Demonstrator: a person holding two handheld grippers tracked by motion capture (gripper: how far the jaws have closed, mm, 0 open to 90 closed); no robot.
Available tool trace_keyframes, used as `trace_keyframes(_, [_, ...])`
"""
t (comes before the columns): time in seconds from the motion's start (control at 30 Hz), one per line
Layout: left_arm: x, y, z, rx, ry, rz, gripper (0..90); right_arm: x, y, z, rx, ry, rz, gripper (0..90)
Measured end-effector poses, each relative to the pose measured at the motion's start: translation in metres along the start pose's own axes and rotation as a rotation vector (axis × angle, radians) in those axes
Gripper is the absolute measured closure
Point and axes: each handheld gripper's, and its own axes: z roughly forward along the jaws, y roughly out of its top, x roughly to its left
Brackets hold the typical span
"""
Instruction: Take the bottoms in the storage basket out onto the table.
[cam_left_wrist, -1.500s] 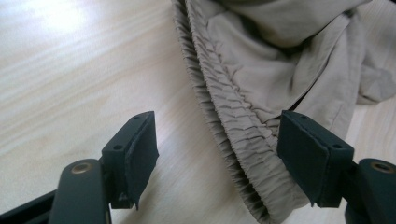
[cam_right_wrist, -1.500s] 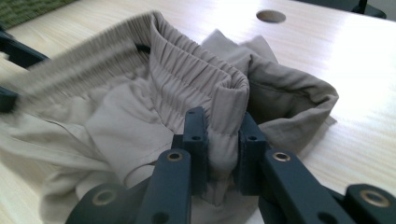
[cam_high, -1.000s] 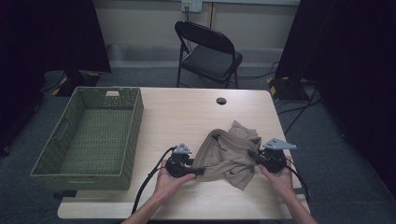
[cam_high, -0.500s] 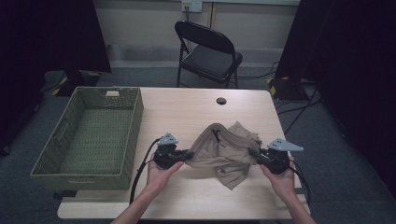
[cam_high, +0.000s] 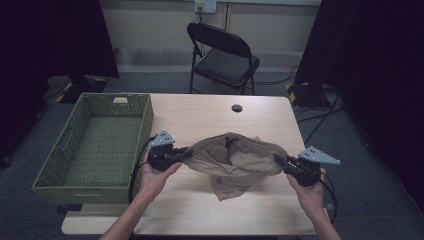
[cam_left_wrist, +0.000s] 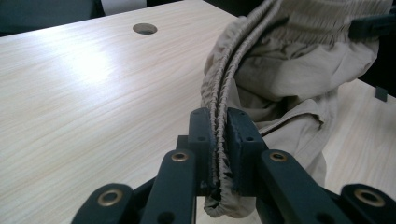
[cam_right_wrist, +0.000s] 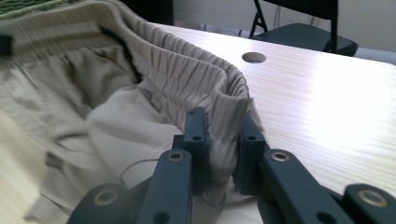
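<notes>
**Both grippers clamped on the shorts' waistband, garment stretched above the tabletop**

Left gripper (cam_high: 186, 151) is closed tight on the elastic waistband of the tan shorts (cam_high: 235, 160); its jaws have just been closing, with the gathered band pinched between them. In the left gripper view the doubled waistband (cam_left_wrist: 219, 116) runs straight up out of the jaws, pads pressing on both sides.

Right gripper (cam_high: 278, 160) is closed on the opposite end of the waistband; in the right gripper view the ribbed band (cam_right_wrist: 224, 116) folds over and sits squeezed between the two black jaws.

The shorts hang spread between the two grippers over the near half of the tabletop (cam_high: 200, 112), closer to the right edge than the left. Waistband pulled out sideways, drawstring visible near its middle, legs drooping toward the near edge with the lowest fabric touching or almost touching the wood; can't tell which.

Green woven basket (cam_high: 145, 120) stands at the left edge of the tabletop, just beside the left gripper. Round cable hole (cam_high: 237, 108) toward the far edge. Black folding chair (cam_high: 225, 55) beyond the far edge.
</notes>
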Motion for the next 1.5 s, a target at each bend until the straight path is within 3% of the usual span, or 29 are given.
trace_keyframes(0.07, [0.001,-0.005,0.009,-0.012,-0.009,-0.03,80.4,-0.003,-0.006,0.006,0.029,-0.008,-0.002,78.6])
trace_keyframes(0.17, [0.0,-0.012,0.017,-0.007,-0.018,-0.03,77.4,-0.005,-0.013,0.012,0.062,-0.012,-0.007,78.5])
trace_keyframes(0.2, [0.0,-0.016,0.021,-0.007,-0.026,-0.047,77.4,-0.005,-0.015,0.015,0.075,-0.013,-0.015,78.5])
trace_keyframes(0.3, [-0.002,-0.019,0.024,-0.003,-0.032,-0.047,68.4,-0.008,-0.018,0.019,0.088,-0.01,-0.01,78.5])
trace_keyframes(0.47, [-0.004,-0.027,0.016,0.015,-0.055,-0.082,52.6,-0.009,-0.02,0.018,0.093,-0.01,-0.011,78.5])
trace_keyframes(0.53, [-0.007,-0.031,0.013,0.038,-0.059,-0.059,50.2,-0.009,-0.02,0.019,0.095,-0.011,-0.012,78.5])
trace_keyframes(0.7, [-0.012,-0.046,0.01,0.055,-0.067,-0.062,41.2,-0.009,-0.021,0.019,0.1,-0.011,-0.008,78.4])
trace_keyframes(0.77, [-0.016,-0.054,0.018,0.08,-0.074,-0.061,39.5,-0.01,-0.021,0.019,0.103,-0.012,-0.007,78.4])
trace_keyframes(0.97, [-0.018,-0.068,0.034,0.134,-0.097,-0.109,42.4,-0.01,-0.021,0.017,0.1,-0.01,-0.012,78.4])
trace_keyframes(1.07, [-0.019,-0.067,0.034,0.098,-0.098,-0.113,69.0,-0.011,-0.022,0.017,0.097,-0.007,-0.008,78.4])
trace_keyframes(1.13, [-0.018,-0.064,0.033,0.08,-0.104,-0.126,70.8,-0.011,-0.022,0.016,0.096,-0.007,-0.007,78.4])
trace_keyframes(1.17, [-0.016,-0.06,0.031,0.059,-0.098,-0.113,74.3,-0.011,-0.021,0.016,0.089,-0.005,0.001,78.4])
trace_keyframes(1.23, [-0.012,-0.057,0.026,0.033,-0.096,-0.136,75.1,-0.011,-0.02,0.015,0.082,-0.003,0.007,78.4])
trace_keyframes(1.37, [-0.006,-0.048,0.014,-0.029,-0.093,-0.141,75.6,-0.01,-0.017,0.013,0.064,0.004,0.015,78.4])
trace_keyframes(1.5, [-0.007,-0.041,0.007,-0.062,-0.08,-0.127,75.9,-0.007,-0.014,0.01,0.043,0.016,0.021,78.3])
